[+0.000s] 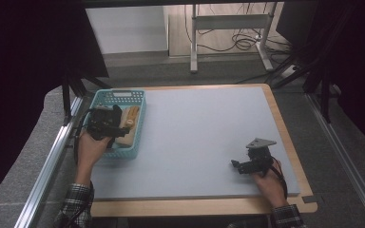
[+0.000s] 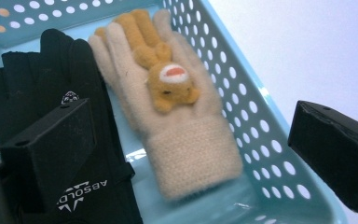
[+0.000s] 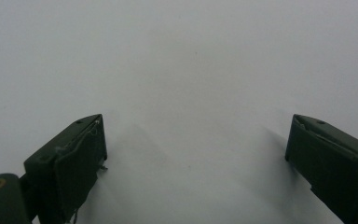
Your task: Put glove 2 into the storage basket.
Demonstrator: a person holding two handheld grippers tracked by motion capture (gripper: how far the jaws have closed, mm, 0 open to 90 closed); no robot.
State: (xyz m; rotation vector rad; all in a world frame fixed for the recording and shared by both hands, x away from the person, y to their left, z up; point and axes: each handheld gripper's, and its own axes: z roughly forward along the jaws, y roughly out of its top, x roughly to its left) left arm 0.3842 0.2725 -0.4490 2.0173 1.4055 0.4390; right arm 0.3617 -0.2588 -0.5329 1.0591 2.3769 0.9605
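Note:
A turquoise perforated basket [image 1: 139, 100] stands at the left of the grey mat [image 1: 204, 128]. In it lie a cream knitted glove [image 2: 177, 126] with an orange plush bear sewn on, and a black glove [image 2: 51, 70] beside it. The cream glove [image 1: 130, 124] lies along the basket's right side. My left gripper [image 2: 189, 116] hangs over the basket [image 2: 261, 93] with its jaws wide apart and open; the cream glove lies between them untouched, and the left jaw is over the black glove. My right gripper [image 1: 236, 165] rests low at the mat's front right, open [image 3: 196, 126] with nothing between its jaws.
The mat lies on a wooden tabletop [image 1: 285, 123] whose edge shows at the right and front. A metal rail [image 1: 52, 156] runs along the left side. A white table frame [image 1: 228, 23] and cables stand on the floor beyond.

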